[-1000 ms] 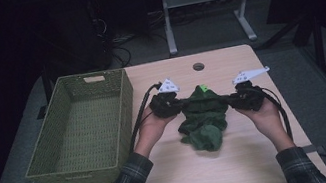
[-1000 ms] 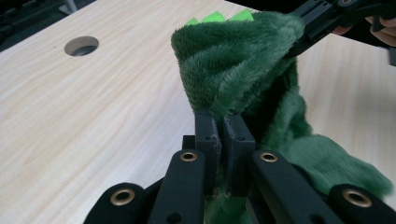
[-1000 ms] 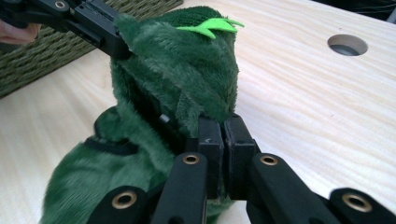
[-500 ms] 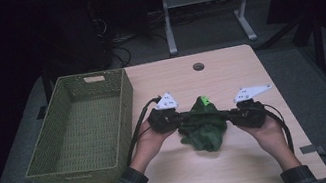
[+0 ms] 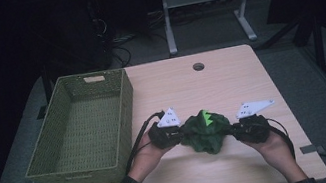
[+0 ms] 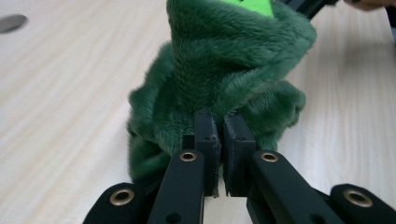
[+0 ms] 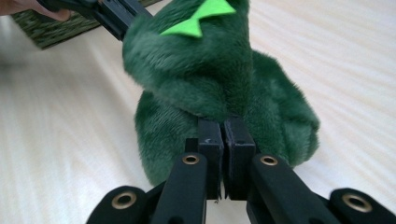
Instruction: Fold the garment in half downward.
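In the high view, a soft dark green plush toy with a bright green zigzag patch (image 5: 205, 131) sits bunched at lower centre of the frame on the light wooden table (image 5: 210, 83), strung between the left gripper (image 5: 174, 134) just to its left and the right gripper (image 5: 236, 129) just to its right; the woven green rectangular basket (image 5: 81, 126) stands at the left of the frame, nearer the left gripper, so a move to the basket would, I judge, run leftward across the picture with the toy's long axis lying level between the two tools. In the left gripper view, the two black jaws rise from the bottom centre and meet almost pad to pad, pinching a fold of the plush fur (image 6: 224, 79) that fills the upper middle of the frame, with bare table to either side. In the right gripper view, the jaws are likewise pressed nearly together on a pinch of the toy (image 7: 210, 79) at centre frame, the zigzag patch (image 7: 198, 18) at the top, and the other gripper's black jaw reaches in from the upper left beside a corner of the basket (image 7: 51, 28)
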Available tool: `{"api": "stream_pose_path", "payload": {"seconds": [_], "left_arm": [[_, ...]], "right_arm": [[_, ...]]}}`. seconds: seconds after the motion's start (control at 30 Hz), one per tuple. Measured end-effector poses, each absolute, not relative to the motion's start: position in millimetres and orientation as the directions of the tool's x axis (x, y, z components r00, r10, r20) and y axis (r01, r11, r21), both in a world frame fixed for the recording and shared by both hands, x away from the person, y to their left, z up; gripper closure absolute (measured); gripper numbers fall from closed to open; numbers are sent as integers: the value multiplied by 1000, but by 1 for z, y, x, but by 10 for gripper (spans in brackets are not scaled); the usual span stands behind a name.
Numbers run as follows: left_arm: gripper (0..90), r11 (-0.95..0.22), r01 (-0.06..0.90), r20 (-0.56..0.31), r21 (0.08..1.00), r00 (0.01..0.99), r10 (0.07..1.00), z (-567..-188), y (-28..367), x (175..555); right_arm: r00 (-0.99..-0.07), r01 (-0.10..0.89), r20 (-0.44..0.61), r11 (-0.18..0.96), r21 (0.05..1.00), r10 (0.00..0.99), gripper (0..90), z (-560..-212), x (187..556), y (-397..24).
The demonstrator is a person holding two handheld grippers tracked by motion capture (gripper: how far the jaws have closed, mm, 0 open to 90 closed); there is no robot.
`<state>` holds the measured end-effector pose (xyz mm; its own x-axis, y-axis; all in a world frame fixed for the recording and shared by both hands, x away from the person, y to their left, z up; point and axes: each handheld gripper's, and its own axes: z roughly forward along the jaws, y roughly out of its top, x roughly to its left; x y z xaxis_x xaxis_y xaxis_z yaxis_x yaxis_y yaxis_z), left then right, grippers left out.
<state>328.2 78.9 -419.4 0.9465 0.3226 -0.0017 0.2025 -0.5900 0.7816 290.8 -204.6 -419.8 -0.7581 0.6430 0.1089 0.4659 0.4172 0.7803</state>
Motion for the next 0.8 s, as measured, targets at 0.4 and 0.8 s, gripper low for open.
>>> {"api": "stream_pose_path", "payload": {"seconds": [0.4, 0.8], "left_arm": [[859, -646, 232, -66, 727, 960, 271, -443, 79, 316], [862, -699, 233, -81, 676, 967, 243, -461, 70, 314]], "right_arm": [[-768, 512, 144, 463, 723, 624, 869, -447, 273, -199], [-783, 532, 150, 525, 665, 603, 869, -467, 273, -189]]}}
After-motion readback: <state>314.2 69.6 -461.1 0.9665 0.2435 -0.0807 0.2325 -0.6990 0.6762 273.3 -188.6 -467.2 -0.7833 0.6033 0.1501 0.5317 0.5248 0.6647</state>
